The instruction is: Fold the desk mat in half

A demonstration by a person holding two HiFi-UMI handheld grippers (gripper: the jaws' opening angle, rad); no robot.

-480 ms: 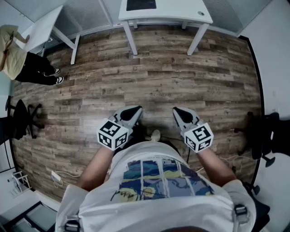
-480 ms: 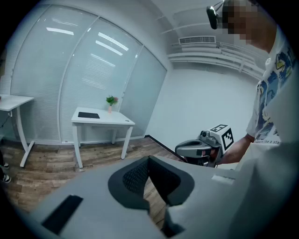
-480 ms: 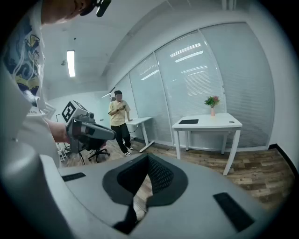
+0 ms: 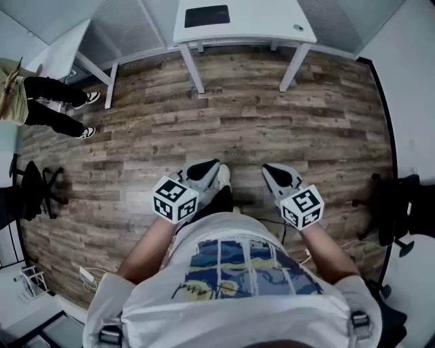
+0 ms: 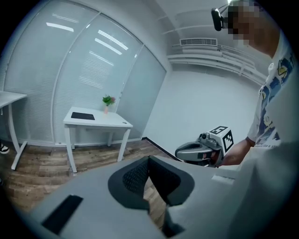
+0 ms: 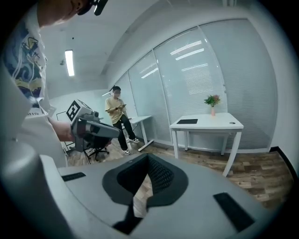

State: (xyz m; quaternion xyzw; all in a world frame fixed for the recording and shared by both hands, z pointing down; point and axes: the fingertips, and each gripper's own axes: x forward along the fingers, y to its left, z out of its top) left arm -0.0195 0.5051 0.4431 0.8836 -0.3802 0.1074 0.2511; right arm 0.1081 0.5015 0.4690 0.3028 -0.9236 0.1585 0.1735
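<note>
You hold your left hand-held gripper (image 4: 206, 167) and right hand-held gripper (image 4: 273, 171) with jaws together on nothing, well apart from the desk mat (image 4: 207, 15) on the desk (image 4: 272, 26).

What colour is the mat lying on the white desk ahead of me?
Black: the flat rectangular mat on the white desk shows best in the head view.

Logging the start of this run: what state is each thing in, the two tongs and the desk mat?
Left tongs: shut, empty.
Right tongs: shut, empty.
Desk mat: flat, unfolded, on the white desk.
</note>
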